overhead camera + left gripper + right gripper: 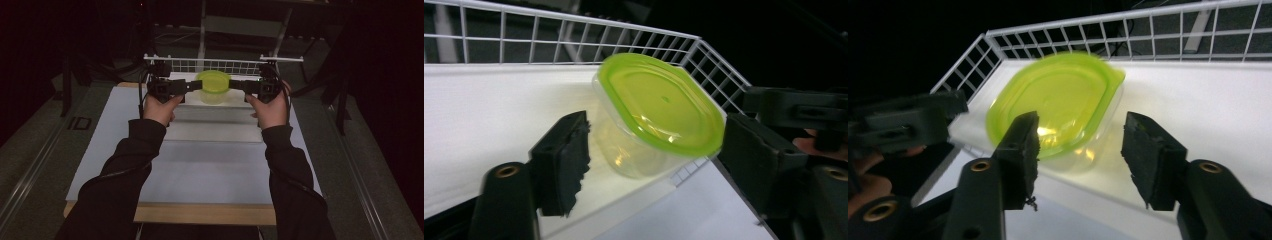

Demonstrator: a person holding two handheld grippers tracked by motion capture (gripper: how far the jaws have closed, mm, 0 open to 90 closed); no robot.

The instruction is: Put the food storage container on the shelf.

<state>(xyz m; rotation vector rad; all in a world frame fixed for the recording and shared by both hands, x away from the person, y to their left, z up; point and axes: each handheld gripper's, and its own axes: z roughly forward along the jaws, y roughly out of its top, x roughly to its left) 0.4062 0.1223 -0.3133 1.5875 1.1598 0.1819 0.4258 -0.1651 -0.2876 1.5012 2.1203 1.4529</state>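
Grippers flank your target: on the white counter, at its far end beside a wire basket, a lidded clear container sits between your left gripper and right gripper. Both are open, holding nothing, about equally near.

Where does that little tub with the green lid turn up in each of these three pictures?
High view: the tub sits at the far end of the table, midway between the two grippers.
Left gripper view: the tub is centre-right, between the black jaws.
Right gripper view: the tub is centre-left, above the left jaw.
Shared landmark: the white wire rail runs right behind it.
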